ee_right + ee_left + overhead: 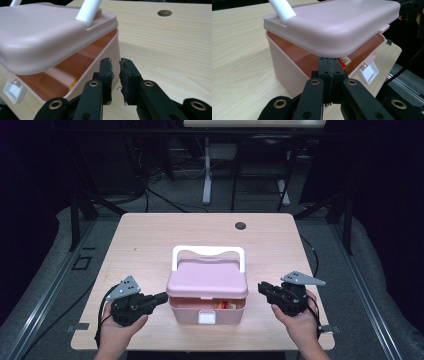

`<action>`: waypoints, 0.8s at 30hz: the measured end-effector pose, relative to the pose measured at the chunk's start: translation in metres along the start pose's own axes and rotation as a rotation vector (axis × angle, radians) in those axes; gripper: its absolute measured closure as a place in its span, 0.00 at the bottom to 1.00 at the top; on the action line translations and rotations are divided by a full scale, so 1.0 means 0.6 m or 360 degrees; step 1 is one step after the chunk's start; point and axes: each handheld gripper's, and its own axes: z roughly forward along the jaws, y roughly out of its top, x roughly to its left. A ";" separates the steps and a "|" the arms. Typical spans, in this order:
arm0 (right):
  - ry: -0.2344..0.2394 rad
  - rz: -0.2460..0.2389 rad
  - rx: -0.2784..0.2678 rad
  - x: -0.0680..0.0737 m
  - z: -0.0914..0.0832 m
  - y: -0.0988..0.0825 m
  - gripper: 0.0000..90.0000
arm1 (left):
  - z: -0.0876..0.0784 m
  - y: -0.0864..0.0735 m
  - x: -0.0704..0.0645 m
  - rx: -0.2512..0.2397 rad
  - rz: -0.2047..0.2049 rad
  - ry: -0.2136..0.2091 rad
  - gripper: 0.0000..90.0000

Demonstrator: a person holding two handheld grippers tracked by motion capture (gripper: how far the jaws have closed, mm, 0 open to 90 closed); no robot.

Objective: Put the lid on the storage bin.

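Wooden table (150,240) bearing a pink box (207,312)

A pink plastic lidded box with a white handle (207,285) sits on the light wooden worktop (145,240), toward its near edge, between the left gripper (161,297) and right gripper (262,287). A round cable hole (241,225) lies behind it.

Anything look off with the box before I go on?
The lid of the pink box sits raised at the front, not shut, and the white latch hangs undone below it. Something orange shows through the gap. Nothing is spilled on the table.
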 end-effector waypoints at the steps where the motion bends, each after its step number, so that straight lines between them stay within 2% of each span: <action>1: -0.0012 -0.0001 0.0001 -0.001 0.000 -0.001 0.88 | 0.000 -0.001 -0.001 -0.0005 -0.0002 0.0002 1.00; 10: -0.0031 0.0040 -0.0010 -0.011 0.008 -0.014 0.88 | -0.007 -0.012 -0.003 0.0014 0.0000 -0.0001 1.00; 13: -0.0037 0.0035 -0.0003 -0.012 0.011 -0.018 0.87 | -0.008 -0.015 -0.004 -0.0007 -0.0013 -0.0011 1.00; 19: -0.0033 0.0058 -0.0009 -0.015 0.014 -0.025 0.87 | -0.010 -0.014 -0.007 0.0002 0.0016 -0.0007 1.00; 24: -0.0032 0.0060 -0.0008 -0.015 0.014 -0.025 0.87 | -0.010 -0.018 -0.003 0.0001 -0.0002 0.0006 1.00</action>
